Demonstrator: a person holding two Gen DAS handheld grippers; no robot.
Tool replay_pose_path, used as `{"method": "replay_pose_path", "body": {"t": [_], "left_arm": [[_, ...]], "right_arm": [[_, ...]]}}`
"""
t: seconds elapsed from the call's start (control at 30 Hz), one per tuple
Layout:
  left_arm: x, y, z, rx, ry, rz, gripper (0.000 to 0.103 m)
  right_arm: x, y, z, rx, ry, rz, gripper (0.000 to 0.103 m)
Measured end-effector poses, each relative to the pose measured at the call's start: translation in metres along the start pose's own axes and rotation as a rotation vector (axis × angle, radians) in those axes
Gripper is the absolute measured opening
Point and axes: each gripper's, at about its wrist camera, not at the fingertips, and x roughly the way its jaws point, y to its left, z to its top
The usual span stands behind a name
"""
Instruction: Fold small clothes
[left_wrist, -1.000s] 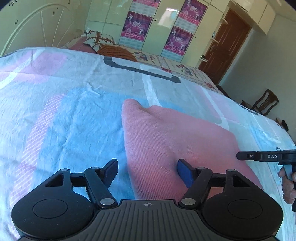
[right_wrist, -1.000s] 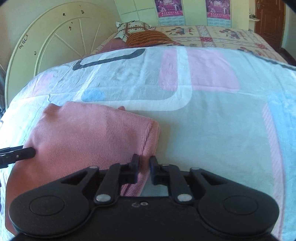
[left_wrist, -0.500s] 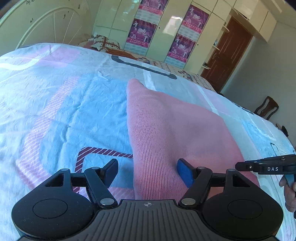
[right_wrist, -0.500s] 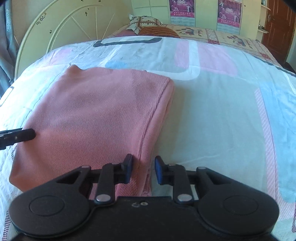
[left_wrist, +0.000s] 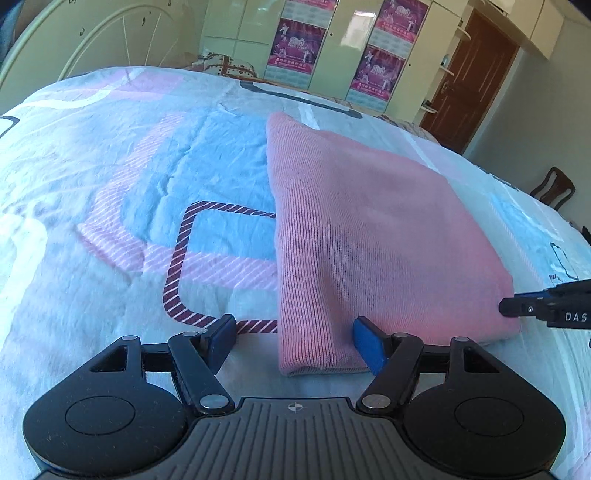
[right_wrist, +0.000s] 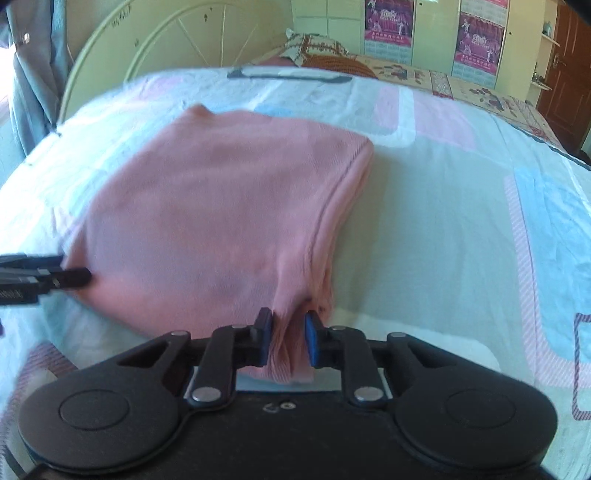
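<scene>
A folded pink knit garment lies flat on the bed sheet. My left gripper is open, its jaws astride the garment's near left corner without clamping it. In the right wrist view the garment fills the middle, and my right gripper is shut on its near right corner, the cloth bunched between the blue pads. The right gripper's tip shows at the right edge of the left wrist view; the left gripper's tip shows at the left edge of the right wrist view.
The bed carries a pastel sheet with pink, blue and white patches. Pillows and a round metal headboard stand at the far end. Wardrobes with posters, a brown door and a wooden chair lie beyond.
Both grippers have drawn back toward the near edge of the garment, which has slid with them over the sheet. The right jaws stand a little wider around thicker cloth.
</scene>
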Motion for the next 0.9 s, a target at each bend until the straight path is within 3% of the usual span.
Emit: {"method": "replay_pose_path", "body": {"t": [0.37,0.6,0.9], "left_arm": [[-0.003,-0.008,-0.008,0.042,0.002,0.049,0.07],[-0.012,-0.023,-0.007,0.044,-0.001,0.119,0.07],[-0.087,-0.069,-0.045,0.069,-0.125,0.118,0.07]], "right_arm": [[0.011,-0.007,-0.02,0.068,-0.018,0.002,0.02],[0.006,-0.004,-0.022,0.056,-0.026,-0.016,0.02],[-0.083,-0.005,-0.061,0.081,-0.144,0.028,0.015]]}}
